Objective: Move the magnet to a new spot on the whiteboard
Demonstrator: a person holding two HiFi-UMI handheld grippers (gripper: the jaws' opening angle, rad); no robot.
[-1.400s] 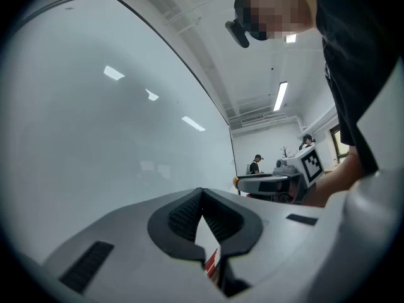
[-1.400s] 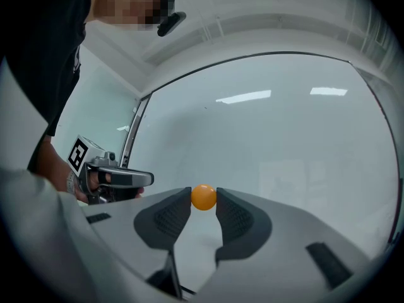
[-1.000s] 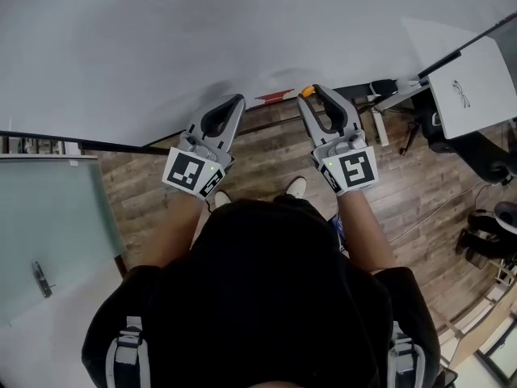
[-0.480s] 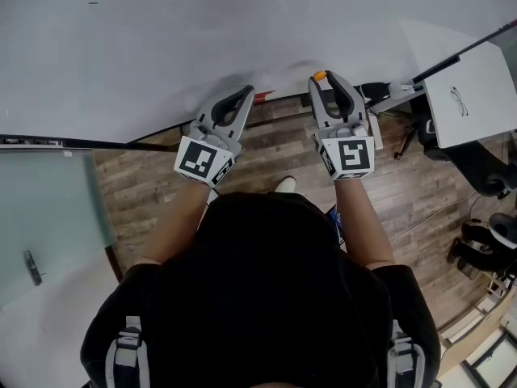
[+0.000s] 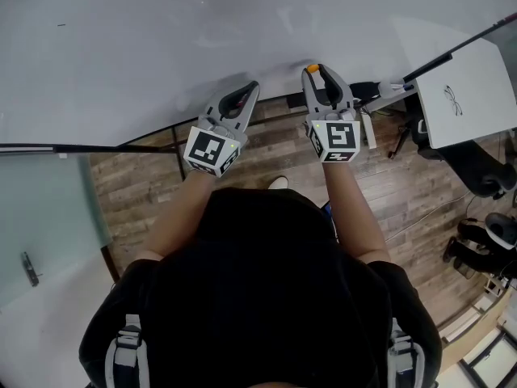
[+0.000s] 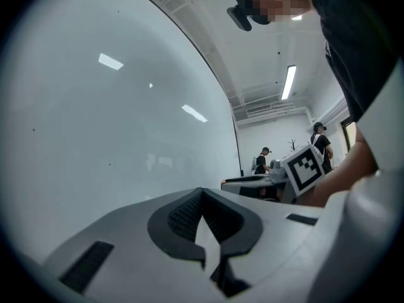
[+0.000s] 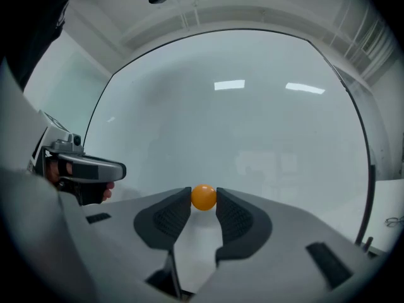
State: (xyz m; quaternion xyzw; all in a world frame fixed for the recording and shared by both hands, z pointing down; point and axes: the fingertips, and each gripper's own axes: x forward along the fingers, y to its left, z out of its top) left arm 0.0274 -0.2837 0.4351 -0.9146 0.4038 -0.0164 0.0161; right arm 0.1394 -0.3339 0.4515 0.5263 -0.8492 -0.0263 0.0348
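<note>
- When you look down from the head, the left gripper and right gripper both point at the whiteboard near its bottom edge.
- Left gripper view: its jaws are pressed together, holding nothing.
- Right gripper view: its jaws squeeze the orange magnet at their tips.

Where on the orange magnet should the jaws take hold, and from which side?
Across the round middle of the orange magnet, one jaw each side, coming head-on toward the whiteboard. It is a ball with no handle, so opposite sides should hold best, as the right gripper shows.
</note>
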